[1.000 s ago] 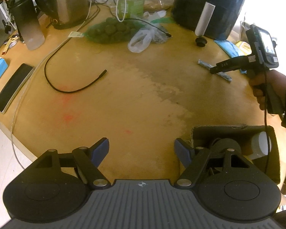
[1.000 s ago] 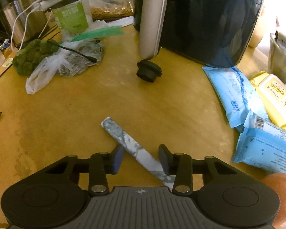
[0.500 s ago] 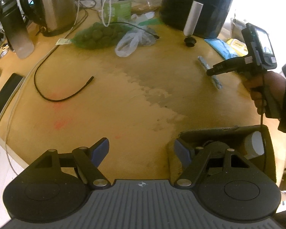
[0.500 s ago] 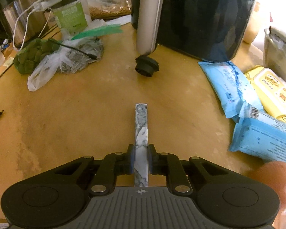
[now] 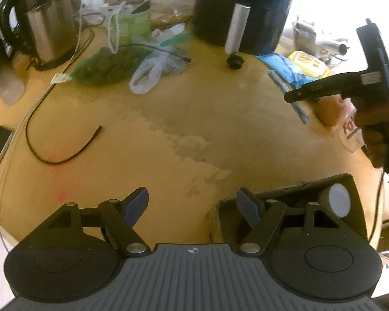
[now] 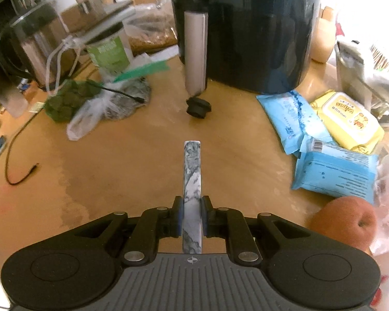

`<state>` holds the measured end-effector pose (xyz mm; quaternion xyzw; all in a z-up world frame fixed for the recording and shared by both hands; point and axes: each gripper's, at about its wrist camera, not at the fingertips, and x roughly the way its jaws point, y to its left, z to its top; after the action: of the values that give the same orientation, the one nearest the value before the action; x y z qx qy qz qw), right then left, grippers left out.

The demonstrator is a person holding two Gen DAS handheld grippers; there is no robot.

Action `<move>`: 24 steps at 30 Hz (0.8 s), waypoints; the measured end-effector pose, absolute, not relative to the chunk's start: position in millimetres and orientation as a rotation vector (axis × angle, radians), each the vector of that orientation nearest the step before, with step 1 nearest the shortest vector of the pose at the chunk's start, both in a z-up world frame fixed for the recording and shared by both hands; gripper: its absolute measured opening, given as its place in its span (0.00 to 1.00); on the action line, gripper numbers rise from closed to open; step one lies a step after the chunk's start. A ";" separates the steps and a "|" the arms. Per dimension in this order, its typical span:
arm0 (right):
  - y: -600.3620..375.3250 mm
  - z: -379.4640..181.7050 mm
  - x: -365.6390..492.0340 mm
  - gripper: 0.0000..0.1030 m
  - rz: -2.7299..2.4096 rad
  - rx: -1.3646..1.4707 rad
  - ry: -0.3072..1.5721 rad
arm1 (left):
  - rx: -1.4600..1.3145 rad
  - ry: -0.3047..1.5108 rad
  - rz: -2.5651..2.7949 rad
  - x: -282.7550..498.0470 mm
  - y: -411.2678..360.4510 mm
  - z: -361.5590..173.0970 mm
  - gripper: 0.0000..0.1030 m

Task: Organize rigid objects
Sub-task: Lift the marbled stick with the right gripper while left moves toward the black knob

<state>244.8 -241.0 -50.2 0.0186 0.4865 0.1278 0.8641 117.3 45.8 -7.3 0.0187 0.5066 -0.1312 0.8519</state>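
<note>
Between the blue pads of my right gripper (image 6: pixel 192 213) sat a marbled grey-and-white bar (image 6: pixel 192 181), clamped at its near part with its far end pointing straight ahead toward the black air fryer (image 6: pixel 246 26) at the far side of the round wooden table (image 6: pixel 129 160). My left wrist camera caught the same bar (image 5: pixel 287 96) hanging clear of the tabletop at the right, pinched in the closed jaws of that gripper (image 5: pixel 293 97), with a hand (image 5: pixel 376 129) wrapped around its handle. My left gripper (image 5: pixel 193 204) stood wide open with nothing between its pads, low over the near edge of the table. Just right of it, at the near right edge, sat a dark open box (image 5: pixel 350 189) holding a cylinder with a white end face (image 5: pixel 338 203) and other dark items I could not make out. A small black knob-like piece (image 6: pixel 198 107) lay on the wood just in front of the fryer's silver handle (image 6: pixel 195 51). To the right lay blue wipe packs (image 6: pixel 334 171) and a yellow wipe pack (image 6: pixel 350 121), with a reddish-brown round fruit (image 6: pixel 347 226) nearer, beside the blue packs. At far left stood a steel kettle (image 5: pixel 44 26); a netted bag of green fruit (image 5: pixel 103 67) and a loose black cable (image 5: pixel 64 150) lay on that side.
</note>
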 end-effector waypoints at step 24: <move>-284.2 -2.6 164.3 0.16 0.117 0.211 0.965 | 0.138 0.958 -0.434 189.4 -7.6 -7.3 0.73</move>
<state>164.3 -284.2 -2.6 0.1014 0.4630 0.0561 0.8787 189.4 -7.6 -7.3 0.0659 0.4567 -0.2068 0.8627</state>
